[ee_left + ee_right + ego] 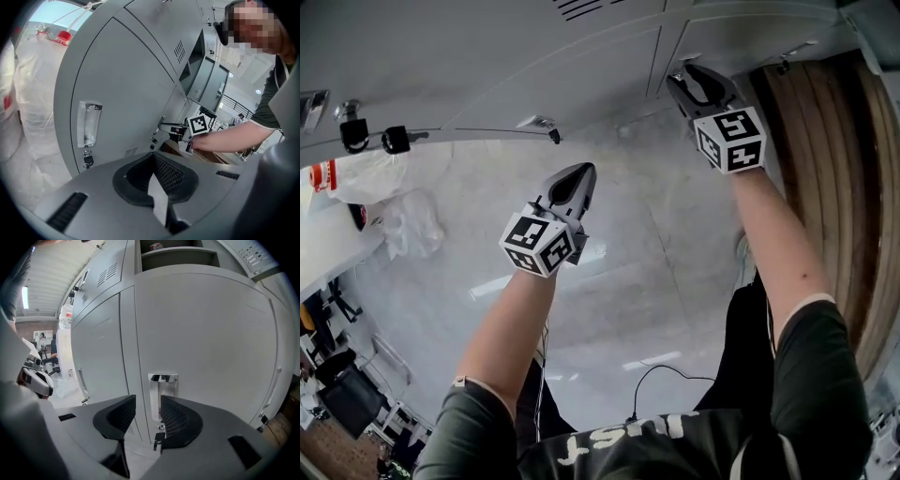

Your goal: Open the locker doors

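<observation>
The locker door facing my right gripper is closed. Its chrome handle and the key below it show in the gap between my spread jaws, which appear to stop short of the door. Off to the left a second door, also closed and with its own recessed handle, stands ahead of my left gripper, whose jaws are pressed together on nothing, short of the lockers and above the grey floor.
</observation>
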